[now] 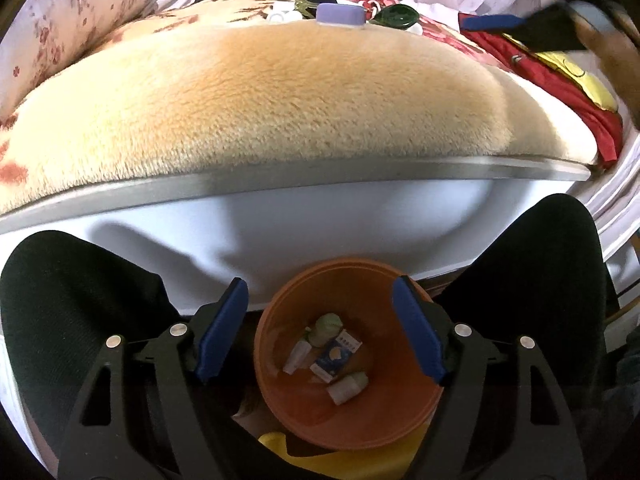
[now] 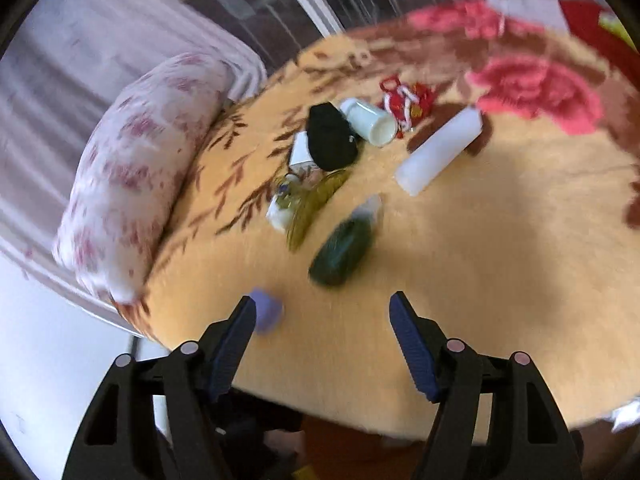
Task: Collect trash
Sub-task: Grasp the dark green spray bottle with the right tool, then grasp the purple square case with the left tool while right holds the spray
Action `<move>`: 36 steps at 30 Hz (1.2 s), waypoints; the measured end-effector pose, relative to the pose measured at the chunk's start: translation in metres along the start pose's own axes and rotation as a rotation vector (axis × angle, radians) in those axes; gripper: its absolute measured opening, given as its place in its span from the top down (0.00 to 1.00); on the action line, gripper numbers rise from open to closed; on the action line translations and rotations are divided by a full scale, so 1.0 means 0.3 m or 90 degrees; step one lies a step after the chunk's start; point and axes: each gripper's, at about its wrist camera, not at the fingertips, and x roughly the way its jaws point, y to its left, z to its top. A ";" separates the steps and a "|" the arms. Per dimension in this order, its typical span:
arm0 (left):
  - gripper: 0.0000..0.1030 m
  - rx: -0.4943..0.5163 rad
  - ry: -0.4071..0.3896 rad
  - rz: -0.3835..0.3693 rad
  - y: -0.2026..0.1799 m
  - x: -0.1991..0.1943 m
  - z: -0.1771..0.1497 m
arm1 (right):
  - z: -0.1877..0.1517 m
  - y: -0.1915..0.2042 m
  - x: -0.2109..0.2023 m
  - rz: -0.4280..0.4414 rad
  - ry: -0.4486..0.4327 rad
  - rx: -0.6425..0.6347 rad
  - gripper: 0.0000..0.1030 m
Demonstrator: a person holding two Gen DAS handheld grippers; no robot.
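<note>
Clutter on the bed (image 2: 460, 272) risks a wrong pick: the right gripper (image 2: 322, 344), open and empty, hangs between purple box (image 2: 266, 314) and green bottle (image 2: 342, 254). Left gripper (image 1: 320, 328) gapes empty over the bin (image 1: 280, 344).

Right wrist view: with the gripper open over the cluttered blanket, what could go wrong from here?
1. The clutter is tightly packed: the black pouch overlaps a white cup, so the right gripper may grab the wrong thing.
2. The picture is blurred, so aim may be off.
3. The bin sits low between the knees; a drop could miss.
</note>
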 end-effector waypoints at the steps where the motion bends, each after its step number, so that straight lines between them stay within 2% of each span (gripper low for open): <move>1: 0.29 -0.004 0.000 -0.003 0.007 0.000 -0.001 | 0.047 -0.012 0.026 0.005 0.022 0.023 0.39; 4: 0.29 -0.016 0.001 -0.013 0.024 0.005 -0.002 | 0.125 -0.033 0.107 -0.003 0.081 0.066 0.41; 8: 0.29 -0.029 0.003 -0.026 0.052 0.010 -0.004 | 0.166 -0.024 0.207 -0.042 0.149 0.074 0.46; 14: 0.29 -0.047 0.010 -0.040 0.083 0.021 -0.006 | 0.214 0.045 0.322 -0.120 0.209 0.023 0.52; 17: 0.29 -0.050 0.006 -0.039 0.092 0.016 -0.009 | 0.200 0.083 0.374 -0.184 0.232 -0.039 0.59; 22: 0.29 -0.058 0.005 -0.032 0.098 0.012 -0.008 | 0.155 0.097 0.347 -0.189 0.201 -0.094 0.60; 27: 0.29 -0.046 -0.002 -0.018 0.080 -0.001 -0.001 | 0.130 0.048 0.274 -0.145 0.150 -0.088 0.61; 31: 0.29 -0.030 -0.022 -0.010 0.067 -0.050 0.031 | 0.088 -0.044 0.154 -0.110 0.089 -0.063 0.61; 32: 0.29 -0.030 -0.027 -0.010 0.067 -0.061 0.041 | 0.083 -0.060 0.133 -0.112 0.076 -0.057 0.61; 36: 0.29 -0.026 -0.063 -0.023 0.059 -0.124 0.157 | 0.056 -0.160 0.025 -0.175 0.000 -0.056 0.61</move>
